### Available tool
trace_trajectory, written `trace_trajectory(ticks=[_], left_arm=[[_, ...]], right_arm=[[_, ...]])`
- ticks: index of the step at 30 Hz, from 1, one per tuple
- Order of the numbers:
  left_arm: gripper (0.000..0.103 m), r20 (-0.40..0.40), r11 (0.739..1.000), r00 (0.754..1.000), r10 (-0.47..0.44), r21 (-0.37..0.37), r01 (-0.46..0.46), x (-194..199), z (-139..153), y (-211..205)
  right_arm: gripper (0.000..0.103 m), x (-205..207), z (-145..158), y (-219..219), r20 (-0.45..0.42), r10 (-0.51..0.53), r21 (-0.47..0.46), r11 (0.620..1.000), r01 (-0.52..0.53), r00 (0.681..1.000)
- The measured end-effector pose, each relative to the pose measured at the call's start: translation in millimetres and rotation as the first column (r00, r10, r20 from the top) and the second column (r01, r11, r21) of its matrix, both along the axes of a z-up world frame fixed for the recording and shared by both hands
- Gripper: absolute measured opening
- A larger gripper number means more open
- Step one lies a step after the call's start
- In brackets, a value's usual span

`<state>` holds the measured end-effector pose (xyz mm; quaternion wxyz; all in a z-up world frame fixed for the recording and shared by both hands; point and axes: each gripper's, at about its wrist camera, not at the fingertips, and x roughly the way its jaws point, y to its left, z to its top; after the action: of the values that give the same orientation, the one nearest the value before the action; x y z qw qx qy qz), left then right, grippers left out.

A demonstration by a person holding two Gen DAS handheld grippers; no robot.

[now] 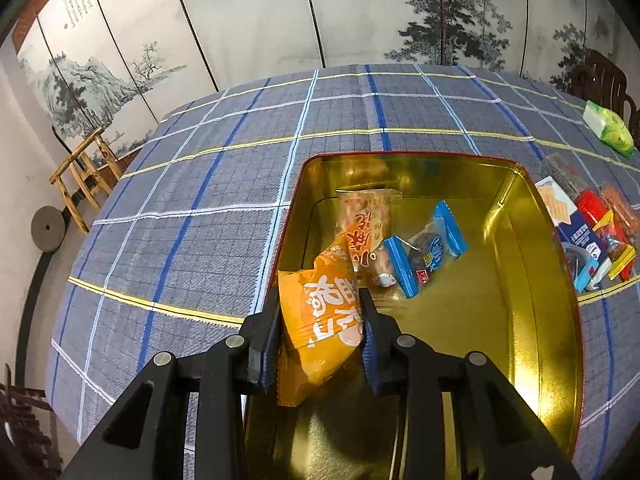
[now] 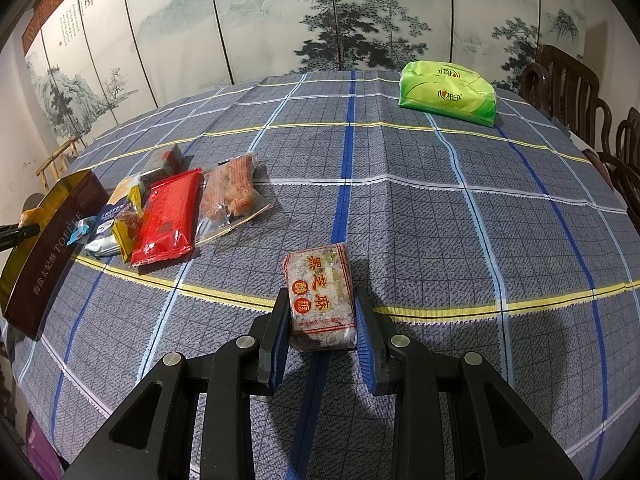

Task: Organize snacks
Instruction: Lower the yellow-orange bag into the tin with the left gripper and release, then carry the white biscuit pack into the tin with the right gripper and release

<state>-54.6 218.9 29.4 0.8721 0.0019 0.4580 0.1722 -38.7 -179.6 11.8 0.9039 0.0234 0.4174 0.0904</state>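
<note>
My left gripper [image 1: 320,312] is shut on an orange snack packet [image 1: 320,320] and holds it over the near left corner of the open gold tin [image 1: 552,320]. Inside the tin lie a clear packet with orange print [image 1: 366,224] and a blue-edged dark packet [image 1: 428,252]. My right gripper [image 2: 322,312] is shut on a black sesame candy block [image 2: 320,300] just above the tablecloth. A pile of snacks lies by the tin, with a red packet [image 2: 168,216] and a clear orange packet [image 2: 232,196]. The tin's brown outer wall [image 2: 48,248] shows at the left of the right wrist view.
A blue plaid cloth [image 2: 440,220] covers the table. A green tissue pack [image 2: 448,92] lies at the far right. The snack pile also shows to the right of the tin [image 1: 592,232]. Dark wooden chairs [image 2: 580,96] stand at the right, a folding screen behind.
</note>
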Motion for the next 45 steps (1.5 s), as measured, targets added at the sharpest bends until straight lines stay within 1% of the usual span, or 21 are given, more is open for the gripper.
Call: trace_trajectory(ticks=[7,8,12,14,16,19,21,23,24,26,27,28,30,32,34,38,41,44,45], left_arm=[[0.037,0.061,0.993,0.998,0.021,-0.120,-0.013,-14.5,9.6,12.2],[0.037,0.072,0.992,0.997,0.026,-0.125,-0.017,-18.5,12.1,11.5],[0.042,0.142,0.994,0.989,0.042,-0.104,-0.028,-45.0,27.7,2.6],[0.042,0.173,0.993,0.984,0.053,-0.115,-0.034,-60.4,33.3,-1.4],[0.042,0.201,0.992,0.979,0.039,-0.128,-0.013,-73.0,37.9,-5.9],[0.042,0.207,0.996,0.978,0.000,-0.090,0.019,-72.1,40.9,-13.1],[0.042,0.195,0.997,0.981,-0.010,-0.071,0.024,-64.7,41.5,-14.7],[0.042,0.199,0.995,0.980,-0.004,-0.097,0.024,-63.2,45.2,-11.6],[0.042,0.215,0.994,0.977,0.002,-0.111,0.022,-65.8,49.8,-9.7],[0.043,0.252,0.995,0.968,0.019,-0.100,0.007,-75.1,59.2,-8.1],[0.045,0.262,0.996,0.965,0.024,-0.091,0.000,-80.2,62.8,-7.9],[0.048,0.268,0.996,0.963,0.032,-0.084,-0.010,-85.6,65.5,-8.1],[0.049,0.271,0.997,0.961,0.044,-0.080,-0.023,-94.5,66.7,-9.2],[0.049,0.258,0.996,0.964,0.058,-0.086,-0.037,-104.0,63.9,-11.6],[0.048,0.251,0.993,0.965,0.071,-0.109,-0.045,-114.2,60.0,-13.7],[0.048,0.254,0.988,0.962,0.100,-0.143,-0.065,-137.6,53.7,-20.5],[0.049,0.257,0.986,0.959,0.118,-0.143,-0.083,-151.4,52.3,-25.9],[0.053,0.258,0.987,0.958,0.127,-0.132,-0.095,-161.2,53.6,-29.0],[0.053,0.261,0.986,0.956,0.135,-0.134,-0.103,-164.6,54.3,-28.7]], right_arm=[[0.030,0.0,0.0,0.1,0.000,0.000,-0.001,1.000,0.000,1.000],[0.030,-0.1,0.0,0.4,0.000,0.000,-0.003,1.000,0.000,1.000],[0.030,-0.3,0.0,1.5,0.000,0.002,-0.013,1.000,-0.002,1.000],[0.031,0.4,0.7,3.9,-0.008,0.009,-0.025,1.000,-0.009,1.000],[0.030,2.3,2.0,5.6,-0.023,0.018,-0.017,1.000,-0.018,1.000],[0.030,3.0,3.4,10.8,-0.036,0.034,-0.028,0.999,-0.035,0.999],[0.030,2.4,3.8,12.2,-0.041,0.036,-0.011,0.999,-0.037,0.998],[0.030,-1.0,4.6,14.8,-0.042,0.036,-0.009,0.999,-0.036,0.998],[0.030,-3.4,6.2,15.7,-0.040,0.037,-0.004,0.999,-0.037,0.999],[0.030,-7.9,11.4,19.4,-0.030,0.046,0.000,0.999,-0.046,0.999],[0.030,-10.4,16.0,22.6,-0.022,0.057,-0.002,0.998,-0.057,0.998],[0.030,-11.7,19.5,25.6,-0.019,0.066,-0.004,0.998,-0.066,0.998],[0.030,-13.7,27.4,32.8,-0.010,0.085,-0.003,0.996,-0.085,0.996],[0.030,-15.1,37.9,43.8,0.007,0.109,0.002,0.994,-0.109,0.994],[0.030,-18.2,51.5,59.3,0.030,0.144,0.012,0.990,-0.144,0.989],[0.030,-23.0,75.5,98.5,0.065,0.228,0.038,0.972,-0.231,0.971],[0.030,-24.1,90.2,136.4,0.075,0.311,0.052,0.947,-0.316,0.947],[0.030,-22.6,99.8,178.4,0.077,0.391,0.078,0.915,-0.396,0.917],[0.030,-21.3,102.8,196.4,0.077,0.423,0.094,0.899,-0.428,0.903]])
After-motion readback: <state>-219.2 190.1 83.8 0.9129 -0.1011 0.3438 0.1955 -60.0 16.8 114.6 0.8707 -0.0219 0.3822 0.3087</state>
